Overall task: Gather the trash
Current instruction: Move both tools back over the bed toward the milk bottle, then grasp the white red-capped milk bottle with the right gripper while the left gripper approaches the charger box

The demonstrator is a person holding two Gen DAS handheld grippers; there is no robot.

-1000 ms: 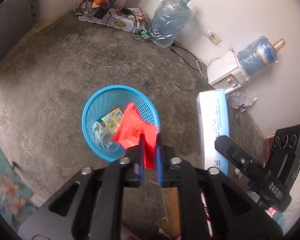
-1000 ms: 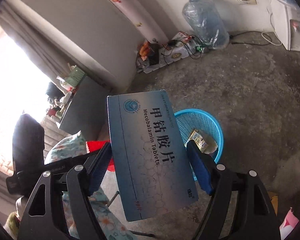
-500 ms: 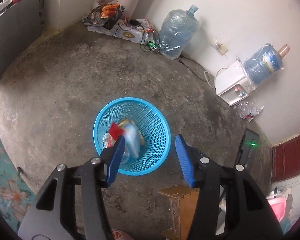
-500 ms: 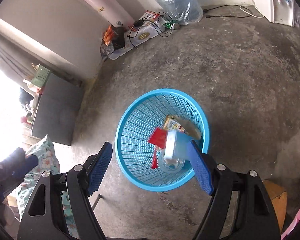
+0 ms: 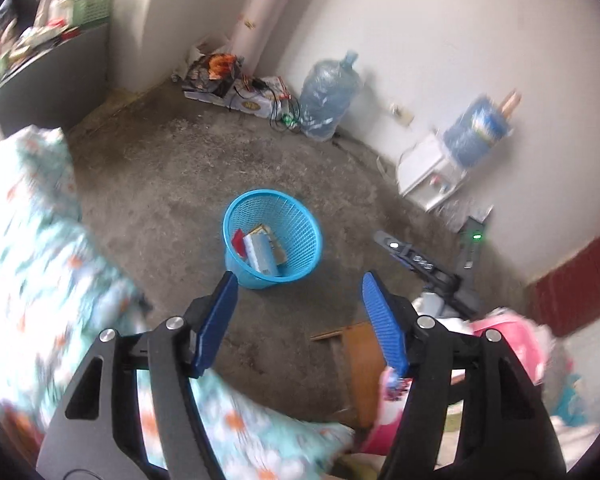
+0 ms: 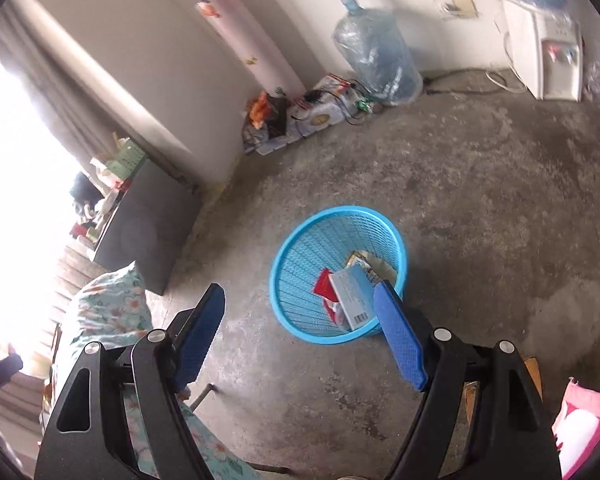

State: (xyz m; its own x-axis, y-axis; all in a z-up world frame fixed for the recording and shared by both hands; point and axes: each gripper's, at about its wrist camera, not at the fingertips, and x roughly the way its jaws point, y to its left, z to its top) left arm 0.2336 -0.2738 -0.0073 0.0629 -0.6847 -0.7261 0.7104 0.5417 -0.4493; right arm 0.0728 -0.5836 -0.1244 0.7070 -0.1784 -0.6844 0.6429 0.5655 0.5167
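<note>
The left gripper [image 5: 296,280] had just been opening and stood wide, nothing between its jaws; the red wrapper [image 5: 238,237] and blue-white cardboard tablet box [image 6: 353,295] now lay in the round blue mesh basket [image 5: 236,216] ahead (both drops done). The right gripper [image 6: 300,292] gaped empty too. A wooden stool [image 5: 360,364] sat beneath the left jaws, blocking nothing.

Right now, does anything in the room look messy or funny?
Nothing is spilled. The round blue plastic mesh basket stands upright on the concrete floor, with the pale blue tablet box, a red wrapper and a yellowish packet inside. Only the box looks askew, leaning on end against the basket wall.
</note>
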